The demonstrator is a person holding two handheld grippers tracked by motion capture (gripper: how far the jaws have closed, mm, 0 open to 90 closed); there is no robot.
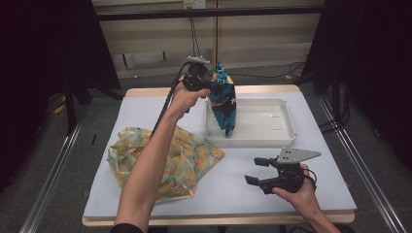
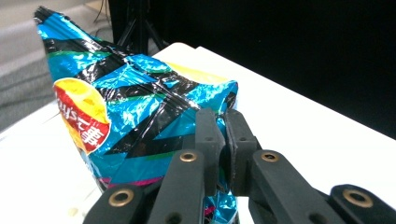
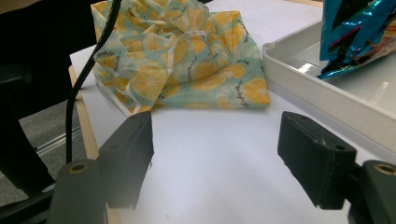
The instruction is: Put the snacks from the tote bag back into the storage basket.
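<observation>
A blue and black crisp bag point(image 1: 223, 102) hangs upright over the white tray point(image 1: 286, 137), its lower end just above or touching the tray floor. My left gripper point(image 1: 210, 86) is shut on the bag's upper edge; in the left gripper view the jaws pinch the foil of the crisp bag point(image 2: 135, 121) at my left gripper point(image 2: 223, 140). My right gripper point(image 1: 252, 171) rests low over the white table at the front right, open, with nothing between its fingers. In the right gripper view my right gripper point(image 3: 215, 158) faces the cloth and the bag's lower corner point(image 3: 355, 42).
A crumpled cloth bag with a lemon print point(image 1: 189, 160) lies on the table's left half, under the person's left forearm. It shows ahead as the lemon cloth point(image 3: 187, 60) beside the tray wall point(image 3: 327, 88). A black cable point(image 3: 88, 79) trails down at the left.
</observation>
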